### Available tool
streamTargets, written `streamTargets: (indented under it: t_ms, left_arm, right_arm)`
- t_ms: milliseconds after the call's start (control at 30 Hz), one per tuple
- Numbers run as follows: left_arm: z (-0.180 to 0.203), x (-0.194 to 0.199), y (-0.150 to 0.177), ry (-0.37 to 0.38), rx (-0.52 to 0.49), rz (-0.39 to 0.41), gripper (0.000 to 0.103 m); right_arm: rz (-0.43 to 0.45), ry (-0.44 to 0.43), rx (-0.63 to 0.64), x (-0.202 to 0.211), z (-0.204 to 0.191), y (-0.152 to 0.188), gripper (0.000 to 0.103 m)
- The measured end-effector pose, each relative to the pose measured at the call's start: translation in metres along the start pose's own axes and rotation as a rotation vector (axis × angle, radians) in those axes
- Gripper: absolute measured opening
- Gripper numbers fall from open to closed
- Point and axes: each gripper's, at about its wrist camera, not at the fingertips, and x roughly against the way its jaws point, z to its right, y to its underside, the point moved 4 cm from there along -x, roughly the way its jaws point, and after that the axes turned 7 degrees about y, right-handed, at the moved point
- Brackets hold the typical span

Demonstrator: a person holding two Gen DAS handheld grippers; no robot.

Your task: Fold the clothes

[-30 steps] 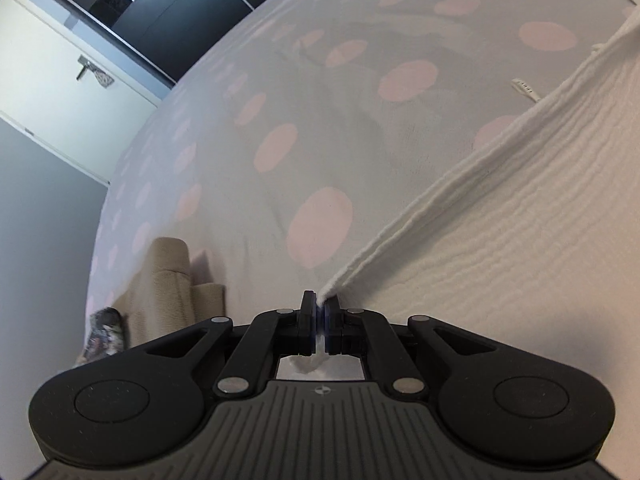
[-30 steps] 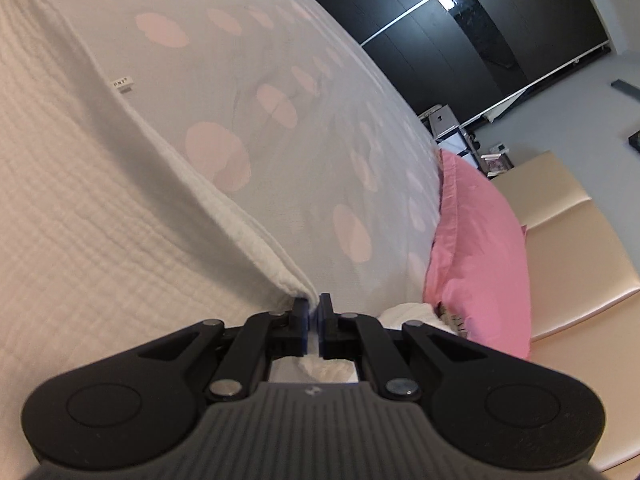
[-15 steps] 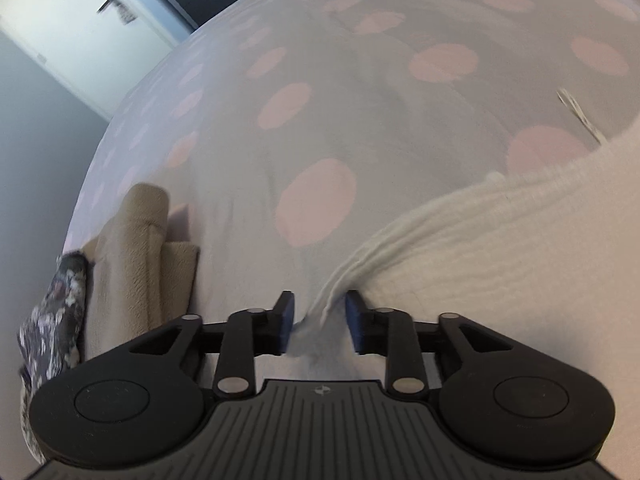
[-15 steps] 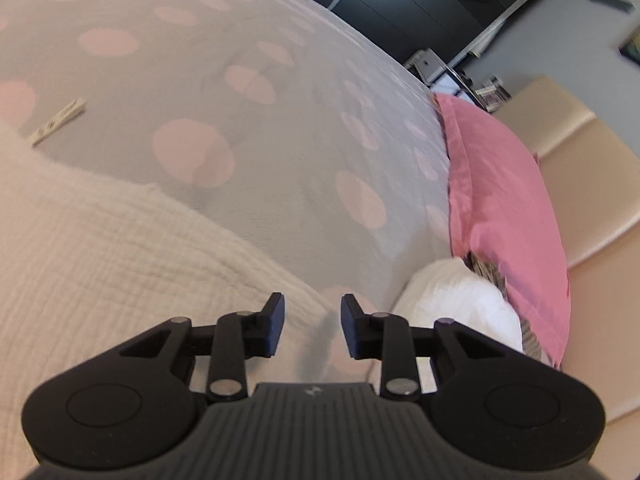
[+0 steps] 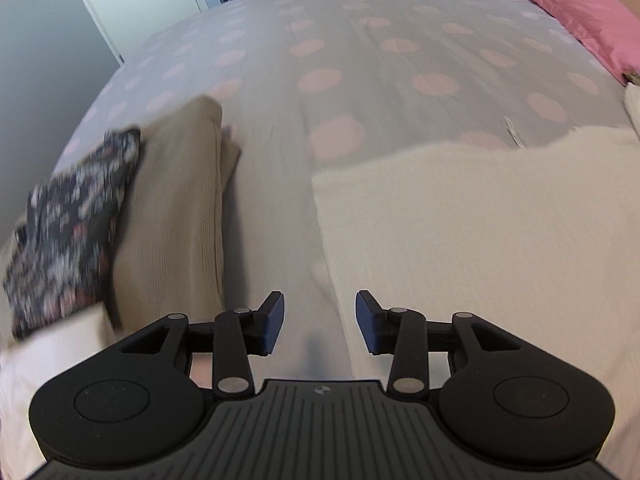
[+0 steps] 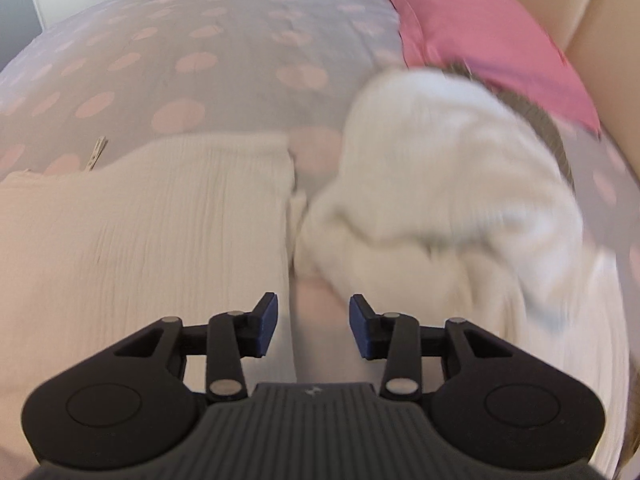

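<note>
A cream crinkled garment lies flat on the bed, its left edge showing in the left wrist view and its right edge in the right wrist view. My left gripper stands open above the garment's left edge, holding nothing. My right gripper is open too, over the gap between the garment and a heap of white cloth. A small tag lies on the sheet by the garment's far edge.
The bed has a grey sheet with pink dots. Folded beige cloth and a dark floral piece lie at the left. A pink pillow and a beige headboard stand at the right.
Both grippers were shut on the cream garment's corners a second ago. They have opened, let it go and drawn back; the garment now lies flat.
</note>
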Motion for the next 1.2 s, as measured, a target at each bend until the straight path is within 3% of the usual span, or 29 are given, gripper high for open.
streamTargets:
  t_ms: [233,367,500,667,733,800,833,867,933,1200]
  left_arm:
    - [-0.002,0.002,0.075,0.136,0.234,-0.061,0.039]
    - [-0.002,0.001,0.098,0.164,0.349,-0.069,0.039]
    - [-0.003,-0.009,0.114,0.192,0.45,-0.081,0.041]
    - [0.009,-0.011,0.117,0.197,0.441,-0.068,0.042]
    - [0.017,-0.012,0.116,0.191,0.416,-0.068,0.041]
    - [0.022,-0.011,0.115,0.172,0.403,-0.058,0.033]
    - [0.024,-0.011,0.114,0.167,0.405,-0.052,0.026]
    - [0.023,-0.009,0.113,0.167,0.407,-0.049,0.014]
    - [0.021,-0.004,0.11,0.177,0.42,-0.049,0.01]
    - [-0.01,0.052,0.093,0.218,0.46,0.015,0.007]
  right_arm:
    - [-0.123,-0.097,-0.236,0.005,0.035,0.071,0.05]
    - [-0.164,-0.185,-0.384,0.002,0.04,0.096,0.05]
    - [-0.152,-0.183,-0.381,-0.001,0.031,0.098,0.047]
    - [-0.138,-0.143,-0.332,-0.008,0.013,0.102,0.048]
    - [-0.12,-0.125,-0.293,-0.007,0.005,0.102,0.04]
    - [-0.113,-0.142,-0.284,-0.005,0.002,0.101,0.014]
    - [-0.113,-0.151,-0.295,-0.004,0.002,0.101,0.012]
    - [-0.11,-0.153,-0.308,-0.003,0.003,0.1,0.011]
    - [-0.094,-0.154,-0.323,0.003,0.006,0.097,0.01]
    - [-0.029,-0.202,-0.353,0.062,0.023,0.082,0.009]
